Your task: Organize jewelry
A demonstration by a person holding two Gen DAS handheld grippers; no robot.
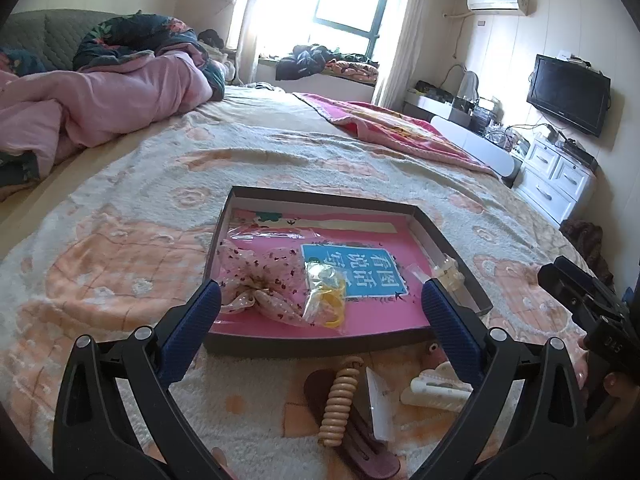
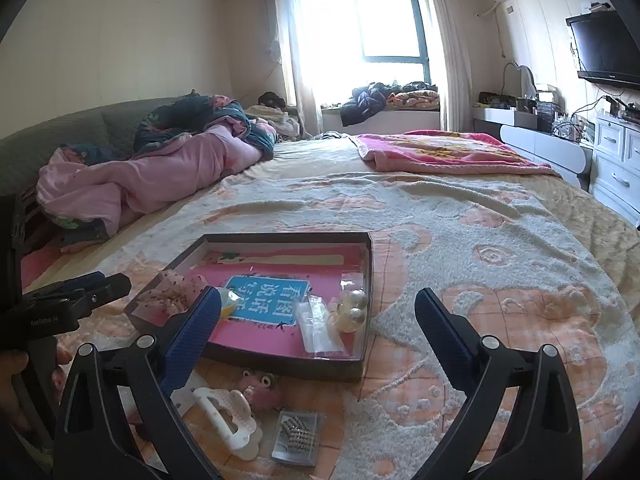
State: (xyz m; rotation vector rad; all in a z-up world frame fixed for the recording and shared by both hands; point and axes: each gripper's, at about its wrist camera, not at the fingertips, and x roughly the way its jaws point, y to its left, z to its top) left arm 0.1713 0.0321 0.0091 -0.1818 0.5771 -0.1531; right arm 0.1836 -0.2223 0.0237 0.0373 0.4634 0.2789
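Note:
A shallow dark box (image 1: 304, 346) (image 2: 370, 256) with a pink bottom lies on the bed. It holds a sheer pink scrunchie (image 1: 260, 284), a bag with yellow bands (image 1: 326, 294), a small clear bag (image 2: 318, 328) and a pearl clip (image 2: 354, 308). On the blanket in front of the box lie a wooden bead coil (image 1: 338, 400), a brown clip (image 1: 356, 448), a white claw clip (image 2: 232, 420) (image 1: 432, 390), a pink frog piece (image 2: 260, 388) and a bag of beads (image 2: 298, 436). My left gripper (image 1: 320, 312) and right gripper (image 2: 318, 322) are open and empty, hovering over the box's near edge.
The bed carries a patterned peach and white blanket (image 2: 480, 240), a pink quilt heap (image 1: 100, 108) at the left and a pink blanket (image 2: 440, 152) at the far right. White drawers (image 1: 560, 176) and a TV (image 1: 568, 94) stand along the right wall.

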